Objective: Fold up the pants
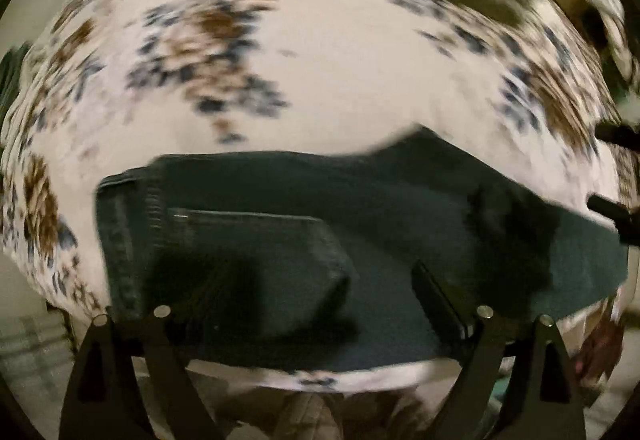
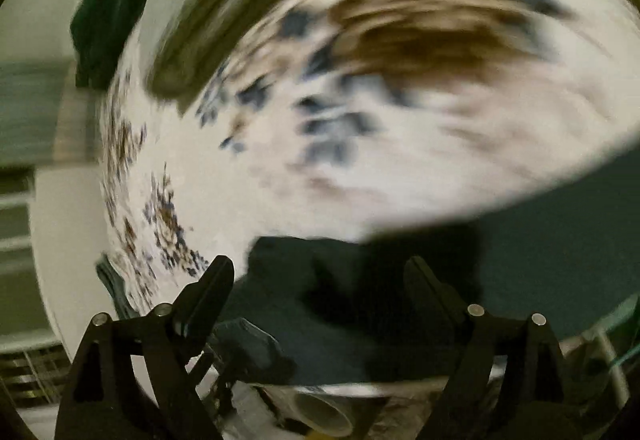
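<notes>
Black fingers (image 1: 436, 292) of the left gripper (image 1: 312, 280) filled the bottom of the left wrist view, spread wide with nothing between them, hanging just over the pants (image 1: 320, 240). Those dark denim pants lay flat across the near edge of the floral bedspread (image 1: 320, 60), waistband and back pocket (image 1: 256, 244) toward the left of the spread, legs running off to the right. Denim like that looked heavy and fairly stiff, likely to hold a crease rather than slither, and the thick waistband (image 1: 124, 236) seemed the surest place to pinch. At the right edge of the spread, black tips of the right gripper (image 1: 612, 208) poked in beside the leg end. The left hand appeared angled down and forward over the seat of the pants, though heavy blur made the exact tilt hard to call.

Over to the right wrist view: the right gripper (image 2: 320, 280) also stood wide open, holding nothing, its fingers (image 2: 208, 292) poised above the dark cloth. The pants (image 2: 540, 240) swept from below the fingers out to the right along the near edge of the bedspread (image 2: 400, 160). A bunched fold sat directly under the open fingers, a soft handle, though a hem or seam would probably give a firmer bite. Everything beyond smeared badly; a dark green shape (image 2: 116, 20) sat at the far left corner of the spread, unidentifiable. The right hand looked pitched down toward the leg fabric, close above it; whether it touched could not be told.
</notes>
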A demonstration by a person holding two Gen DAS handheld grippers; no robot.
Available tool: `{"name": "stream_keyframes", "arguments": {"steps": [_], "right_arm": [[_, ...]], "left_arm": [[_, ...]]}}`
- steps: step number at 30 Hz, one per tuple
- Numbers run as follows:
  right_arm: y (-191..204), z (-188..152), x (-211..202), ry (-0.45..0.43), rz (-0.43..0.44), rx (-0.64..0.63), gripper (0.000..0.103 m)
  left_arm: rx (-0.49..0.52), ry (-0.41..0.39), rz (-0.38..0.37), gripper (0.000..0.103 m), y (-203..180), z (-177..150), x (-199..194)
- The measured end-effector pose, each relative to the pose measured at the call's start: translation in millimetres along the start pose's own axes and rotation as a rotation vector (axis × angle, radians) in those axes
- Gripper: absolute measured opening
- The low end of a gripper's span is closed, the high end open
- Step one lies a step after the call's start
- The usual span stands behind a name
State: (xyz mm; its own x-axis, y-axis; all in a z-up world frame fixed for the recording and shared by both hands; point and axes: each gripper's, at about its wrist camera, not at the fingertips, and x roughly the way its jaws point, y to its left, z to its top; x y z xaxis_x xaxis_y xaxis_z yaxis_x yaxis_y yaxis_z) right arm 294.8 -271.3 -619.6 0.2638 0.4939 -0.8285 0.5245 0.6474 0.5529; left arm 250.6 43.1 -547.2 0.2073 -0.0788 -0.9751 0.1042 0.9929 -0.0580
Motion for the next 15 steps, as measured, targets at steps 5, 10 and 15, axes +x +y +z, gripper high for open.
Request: {"name": "stream_keyframes", "arguments": {"steps": [5, 10, 15], "right_arm": [[-132, -35, -71, -0.147, -0.026, 0.205, 0.089], [-276, -40, -131, -0.280, -0.009, 0.394, 0.089], [-389, -9, -179, -0.429, 0.084, 0.502, 0.089]], "left_arm": [[0.101, 0.002, -0.029, 0.090, -81, -14, -7], [0.167, 0.021, -0.041, 0.090, -187, -33, 0], [0.226, 0.064, -0.033, 0.090, -275, -51, 31]]}}
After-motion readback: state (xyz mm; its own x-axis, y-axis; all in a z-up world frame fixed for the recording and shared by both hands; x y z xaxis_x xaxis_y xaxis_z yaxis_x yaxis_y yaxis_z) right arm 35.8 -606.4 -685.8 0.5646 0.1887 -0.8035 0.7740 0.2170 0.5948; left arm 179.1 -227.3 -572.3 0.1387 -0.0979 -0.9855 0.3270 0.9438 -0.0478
